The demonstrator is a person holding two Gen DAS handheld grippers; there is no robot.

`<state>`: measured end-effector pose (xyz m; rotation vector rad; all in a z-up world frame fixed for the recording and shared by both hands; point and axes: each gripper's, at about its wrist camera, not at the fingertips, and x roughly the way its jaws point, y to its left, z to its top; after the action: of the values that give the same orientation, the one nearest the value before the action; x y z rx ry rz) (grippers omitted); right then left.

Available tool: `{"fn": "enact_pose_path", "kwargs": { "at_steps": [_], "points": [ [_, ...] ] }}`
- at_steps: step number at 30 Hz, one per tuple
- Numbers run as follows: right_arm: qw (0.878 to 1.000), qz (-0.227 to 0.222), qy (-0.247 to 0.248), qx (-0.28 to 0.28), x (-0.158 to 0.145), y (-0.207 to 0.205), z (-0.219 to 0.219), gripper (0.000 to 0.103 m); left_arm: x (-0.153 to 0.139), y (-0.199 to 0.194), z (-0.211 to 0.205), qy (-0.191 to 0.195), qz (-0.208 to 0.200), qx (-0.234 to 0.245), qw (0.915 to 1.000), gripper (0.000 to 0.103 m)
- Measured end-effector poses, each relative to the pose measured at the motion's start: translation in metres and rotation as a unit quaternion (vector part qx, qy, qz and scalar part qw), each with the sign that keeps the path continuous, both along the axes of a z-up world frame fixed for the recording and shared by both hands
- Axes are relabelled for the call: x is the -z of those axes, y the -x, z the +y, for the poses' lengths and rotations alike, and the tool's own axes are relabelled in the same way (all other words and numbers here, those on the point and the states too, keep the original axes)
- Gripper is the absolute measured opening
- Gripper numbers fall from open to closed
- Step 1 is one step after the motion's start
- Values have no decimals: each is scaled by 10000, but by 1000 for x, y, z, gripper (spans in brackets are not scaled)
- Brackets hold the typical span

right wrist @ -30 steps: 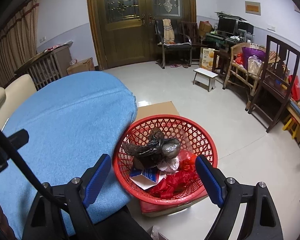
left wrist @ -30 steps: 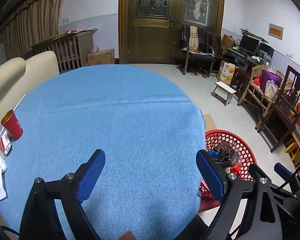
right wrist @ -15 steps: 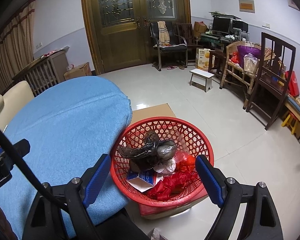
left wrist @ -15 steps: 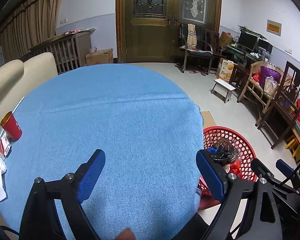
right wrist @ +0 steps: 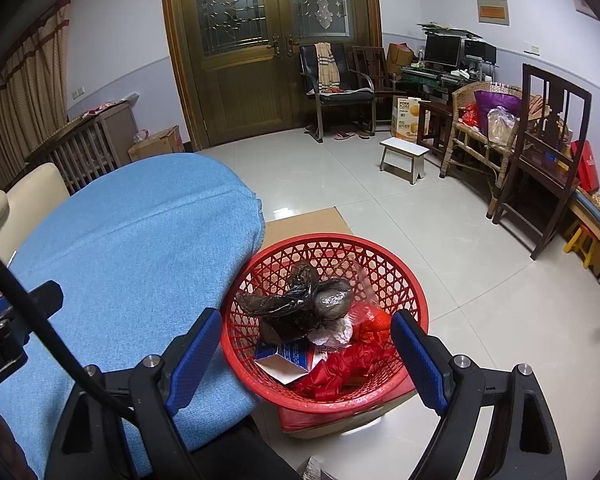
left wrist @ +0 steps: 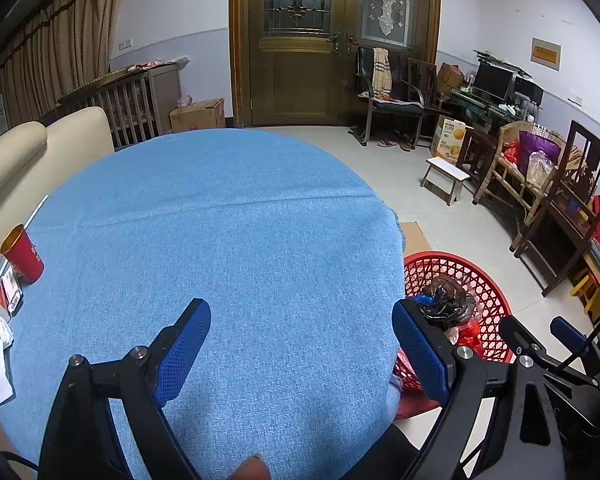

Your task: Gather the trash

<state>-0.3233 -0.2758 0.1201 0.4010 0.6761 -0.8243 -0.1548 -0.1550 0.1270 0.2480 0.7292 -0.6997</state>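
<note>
red paper cup (left wrist: 22, 254) at tabletop (left wrist: 228, 240) left edge | my left tongs (left wrist: 300, 344) released, empty over blue cloth | my right tongs (right wrist: 300, 350) released above red basket (right wrist: 380, 394) holding black bag (right wrist: 296, 304), floor beside tabletop

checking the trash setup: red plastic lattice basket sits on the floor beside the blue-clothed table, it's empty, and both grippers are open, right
Not quite: the red plastic lattice basket is not empty. The right wrist view shows a crumpled black plastic bag, torn carton and red scraps inside. It does sit beside the blue-clothed table, with left gripper and right gripper open.
</note>
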Motion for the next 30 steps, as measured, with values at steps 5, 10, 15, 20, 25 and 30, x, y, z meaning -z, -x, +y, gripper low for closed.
{"fn": "enact_pose_path", "kwargs": {
  "at_steps": [5,10,15,20,25,30],
  "points": [
    [10000,-15,-10,29,1,0,0,88,1,2,-1,-18,-4,32,10000,92],
    [10000,-17,-40,51,3,2,0,88,1,4,-2,-37,-11,55,10000,92],
    [9999,-31,-80,72,5,4,-3,88,2,5,-4,-72,-31,91,9999,92],
    [9999,-46,-102,103,6,6,-5,88,2,7,-8,-105,-40,145,9998,92],
    [9999,-49,-115,114,6,7,-6,88,3,8,-8,-125,-38,178,9998,92],
    [9999,-34,-122,105,7,6,-5,89,3,10,-9,-126,-39,190,9997,92]
  ]
}}
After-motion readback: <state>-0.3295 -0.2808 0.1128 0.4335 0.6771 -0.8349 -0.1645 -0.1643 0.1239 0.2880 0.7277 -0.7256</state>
